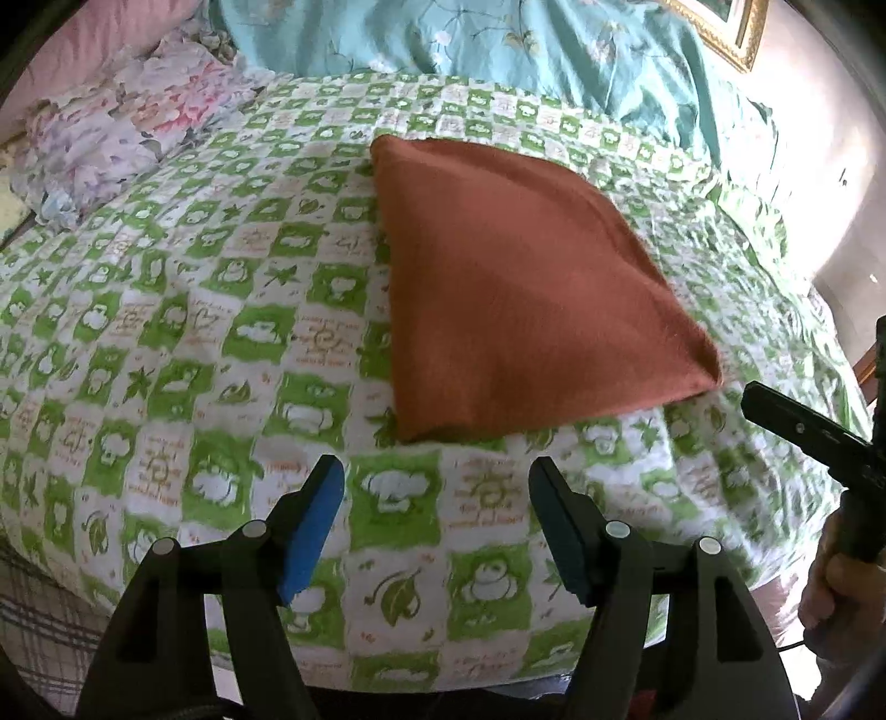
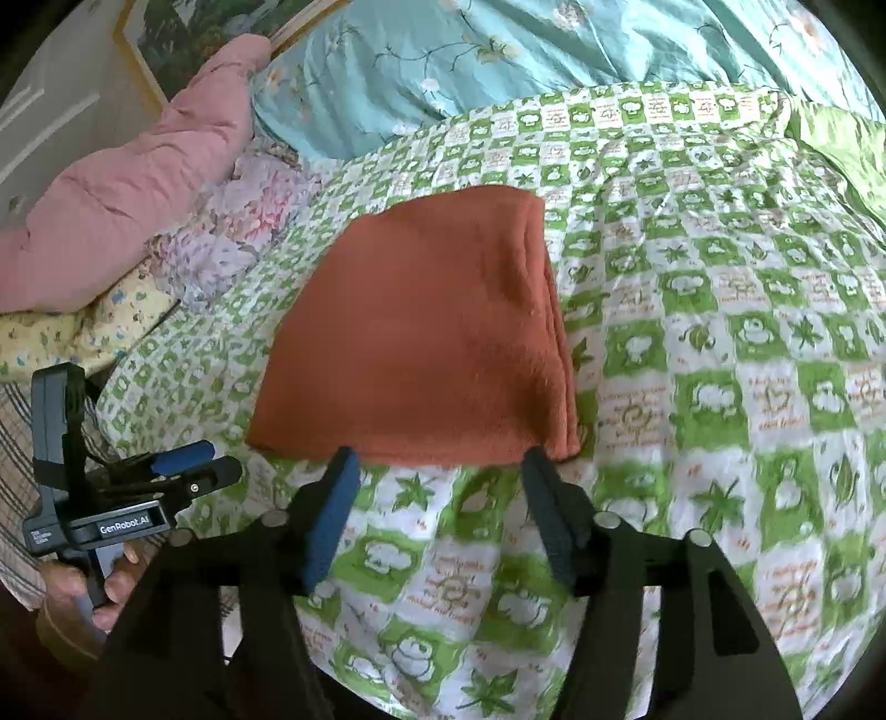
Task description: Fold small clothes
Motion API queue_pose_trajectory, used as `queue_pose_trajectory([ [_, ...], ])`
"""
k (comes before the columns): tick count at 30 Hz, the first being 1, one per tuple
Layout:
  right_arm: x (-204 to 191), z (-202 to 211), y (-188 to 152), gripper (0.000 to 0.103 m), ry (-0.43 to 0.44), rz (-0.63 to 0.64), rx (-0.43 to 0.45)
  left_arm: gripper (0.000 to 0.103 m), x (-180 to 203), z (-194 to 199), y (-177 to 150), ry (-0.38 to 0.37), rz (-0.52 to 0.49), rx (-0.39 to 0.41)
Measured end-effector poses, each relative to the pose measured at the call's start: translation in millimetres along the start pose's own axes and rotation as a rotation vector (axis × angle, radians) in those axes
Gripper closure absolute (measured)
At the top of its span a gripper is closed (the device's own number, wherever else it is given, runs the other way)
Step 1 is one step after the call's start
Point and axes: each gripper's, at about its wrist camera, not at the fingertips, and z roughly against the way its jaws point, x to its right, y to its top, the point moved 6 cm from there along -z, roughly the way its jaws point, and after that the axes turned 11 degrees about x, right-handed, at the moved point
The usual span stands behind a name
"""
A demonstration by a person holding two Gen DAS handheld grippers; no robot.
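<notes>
Two grippers hang over the near part of the bed, both with jaws standing wide and nothing between the pads. The left gripper (image 1: 437, 479) points down at bare green-checked bedspread (image 1: 194, 343), its blue pads clear of any cloth. The right gripper (image 2: 440, 471) sits closer to the work: its fingertips lie just short of the near hem of the folded orange cloth (image 2: 432, 327), one tip near the middle of that hem, the other just beside its right near corner, though not pressing on it as far as the view shows.

The orange cloth lies flat on the bedspread, roughly mid-bed, already folded into a thick rectangle with stacked edges visible along its right side in the right wrist view. Its long axis looks to run away from the grippers toward the head of the bed, where a teal floral quilt (image 1: 498, 44) is bunched. From the left gripper the cloth lies ahead and a little to the right; from the right gripper it lies straight ahead. So the right hand is the nearer one, judging by both views.

Off to the left edge of the bed sit a pink quilted cover (image 2: 127, 183) and a crumpled floral fabric (image 1: 122, 127), well apart from the orange cloth.

Any further fold would likely start from that near hem, carried along the long axis toward the far edge.
</notes>
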Motion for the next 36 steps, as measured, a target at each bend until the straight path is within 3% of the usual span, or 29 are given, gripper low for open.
queue_pose_trajectory([
  [4,-3.9,4.9,-7.0,0.029,-0.012,0.023,0.006,0.022,2.3,2.0,-7.5,0.017,-0.022,0.001],
  [12,-11.6,14.2,-9.1,0.015,-0.054,0.073,0.019,0.02,1.9,8.4,-4.2,0.057,-0.045,0.02],
  [27,-23.4,-0.6,3.4,0.007,-0.054,0.147,-0.006,0.011,-6.0,6.0,28.4,0.176,-0.103,0.062],
  [36,-19.0,-14.9,8.0,0.006,-0.061,0.155,-0.036,0.009,-3.6,-7.4,34.3,0.196,-0.113,0.053],
])
